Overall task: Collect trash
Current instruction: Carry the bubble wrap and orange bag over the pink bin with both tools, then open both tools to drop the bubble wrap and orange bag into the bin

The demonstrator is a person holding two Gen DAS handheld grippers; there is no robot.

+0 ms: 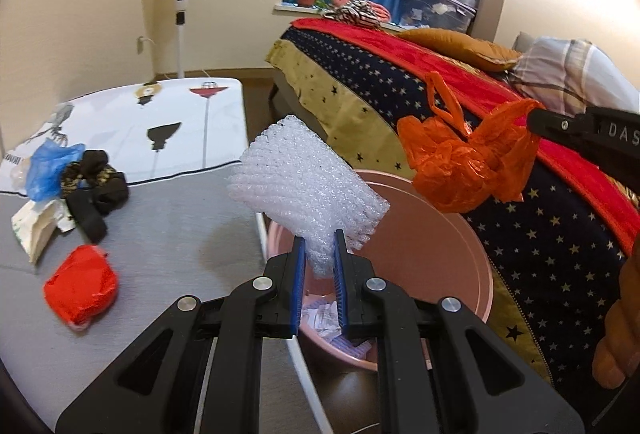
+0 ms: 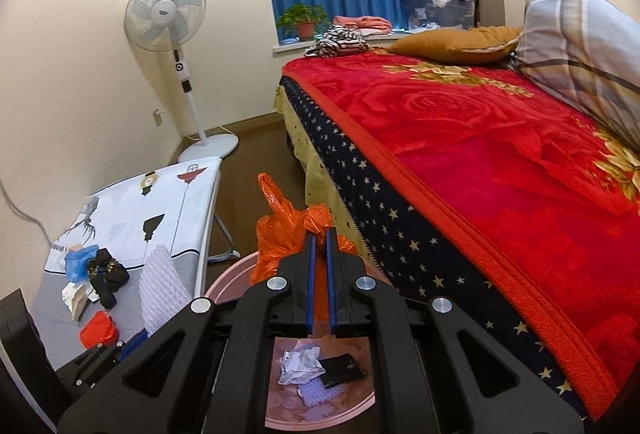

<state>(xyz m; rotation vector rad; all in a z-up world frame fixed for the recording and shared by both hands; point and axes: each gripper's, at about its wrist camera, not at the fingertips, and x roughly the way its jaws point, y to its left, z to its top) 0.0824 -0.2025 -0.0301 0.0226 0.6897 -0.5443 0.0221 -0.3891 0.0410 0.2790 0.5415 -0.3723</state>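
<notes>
1. Bed: it runs along the right of both tongs, leaving you a narrow gap for the bin.
2. Bench: to the left of your left tongs, it carries uncollected litter, including a red wad.
3. Pink bin: directly below both tongs, already holding scraps, evidently the drop point.
4. Foam wrap: your left tongs are clamped on it, above the bin.
5. Orange bag: your right tongs pinch it tightly, poised over the bin.

Left gripper w/ bubble wrap over pink bin, orange bag alongside
</notes>
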